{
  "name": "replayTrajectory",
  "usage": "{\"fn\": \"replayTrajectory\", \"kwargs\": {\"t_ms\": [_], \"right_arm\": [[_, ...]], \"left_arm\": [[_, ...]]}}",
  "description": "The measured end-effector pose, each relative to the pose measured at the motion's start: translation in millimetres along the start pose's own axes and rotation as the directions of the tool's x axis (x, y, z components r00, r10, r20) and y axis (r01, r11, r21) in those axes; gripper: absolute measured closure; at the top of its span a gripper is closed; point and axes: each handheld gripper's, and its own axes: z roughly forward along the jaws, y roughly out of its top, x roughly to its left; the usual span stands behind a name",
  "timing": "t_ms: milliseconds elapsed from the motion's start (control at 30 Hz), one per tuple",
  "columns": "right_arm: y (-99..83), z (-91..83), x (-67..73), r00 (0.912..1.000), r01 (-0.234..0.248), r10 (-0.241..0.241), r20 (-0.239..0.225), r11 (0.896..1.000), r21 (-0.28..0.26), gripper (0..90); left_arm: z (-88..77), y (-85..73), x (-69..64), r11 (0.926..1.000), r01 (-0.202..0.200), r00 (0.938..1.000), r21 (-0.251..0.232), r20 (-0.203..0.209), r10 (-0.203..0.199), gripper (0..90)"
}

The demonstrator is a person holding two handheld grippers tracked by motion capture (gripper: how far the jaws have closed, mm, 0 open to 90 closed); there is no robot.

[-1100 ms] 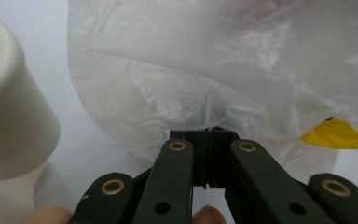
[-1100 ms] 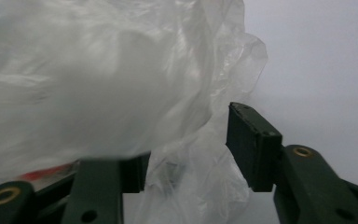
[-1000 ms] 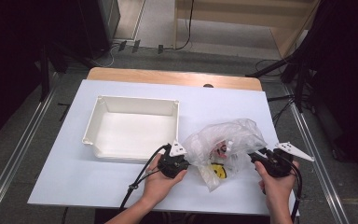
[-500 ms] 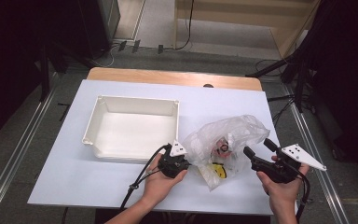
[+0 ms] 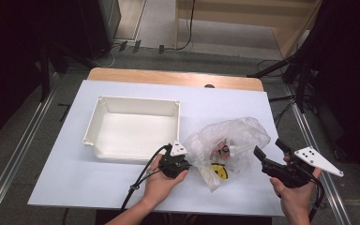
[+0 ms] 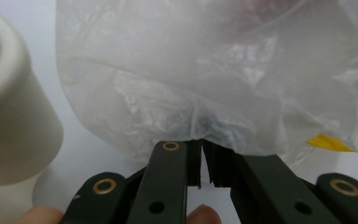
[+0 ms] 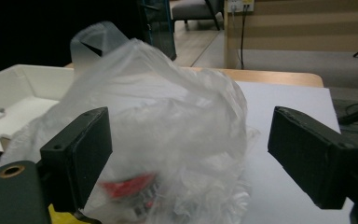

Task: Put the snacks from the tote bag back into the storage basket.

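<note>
Bag [image 5: 229,140], clear plastic, on table [image 5: 56,178]: my left gripper [image 5: 183,165] pinches its edge; my right gripper [image 5: 269,152], jaws just spread wide, holds nothing, beside it

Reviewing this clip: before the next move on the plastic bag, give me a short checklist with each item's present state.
1. Left gripper pinching the plastic bag: ok; its jaws are shut on a fold of the film in the left gripper view.
2. Right gripper free of the bag: ok; jaws have just been opening, stand wide, nothing between them.
3. Bag resting on the table: ok.
4. White tray ready to receive: ok; empty, beside the bag.
5. Contents identified: cannot tell; a yellow item and a red item show blurred through the film.
6. Bag mouth located: cannot tell.
</note>
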Motion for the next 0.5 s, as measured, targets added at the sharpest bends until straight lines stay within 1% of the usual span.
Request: {"fn": "replayTrajectory", "kwargs": {"t_ms": [133, 233, 300, 333, 367, 400, 467, 500], "right_arm": [[4.2, 7.4, 9.2, 0.9999, 0.008, -0.008, -0.014, 1.000, -0.004, 13.9], [8.1, 17.8, 16.5, 0.9993, 0.035, -0.035, 0.013, 0.999, -0.004, 12.7], [10.1, 25.8, 19.2, 0.9993, 0.030, -0.030, 0.025, 0.999, -0.010, 12.4], [10.3, 30.7, 19.9, 0.9988, 0.035, -0.035, 0.035, 0.999, -0.010, 12.6], [10.0, 36.3, 20.0, 0.9977, 0.029, -0.028, 0.062, 1.000, -0.010, 15.7], [9.1, 41.8, 19.6, 0.9969, 0.009, -0.008, 0.079, 1.000, -0.009, 19.1], [5.2, 53.1, 15.8, 0.9959, -0.017, 0.017, 0.089, 1.000, -0.002, 33.4], [2.5, 58.7, 14.1, 0.9947, -0.038, 0.037, 0.096, 0.999, 0.011, 42.8]], "left_arm": [[0.5, -0.1, -1.8, 0.9999, -0.011, 0.9999, 0.004, -0.006, 0.011, 86.5], [0.9, -0.3, -2.7, 0.9998, -0.020, 0.9998, 0.006, -0.009, 0.020, 86.9], [1.0, -0.4, -3.5, 0.9996, -0.027, 0.9995, 0.009, -0.014, 0.027, 87.1], [1.1, -0.4, -3.7, 0.9995, -0.029, 0.9995, 0.010, -0.015, 0.029, 87.2], [1.0, -0.5, -3.8, 0.9995, -0.028, 0.9995, 0.011, -0.014, 0.029, 87.3], [1.0, -0.6, -3.8, 0.9995, -0.029, 0.9995, 0.011, -0.014, 0.029, 87.3], [0.9, -0.8, -3.7, 0.9996, -0.026, 0.9996, 0.009, -0.013, 0.026, 87.4], [0.8, -0.9, -3.8, 0.9996, -0.025, 0.9996, 0.009, -0.013, 0.025, 87.5]]}}
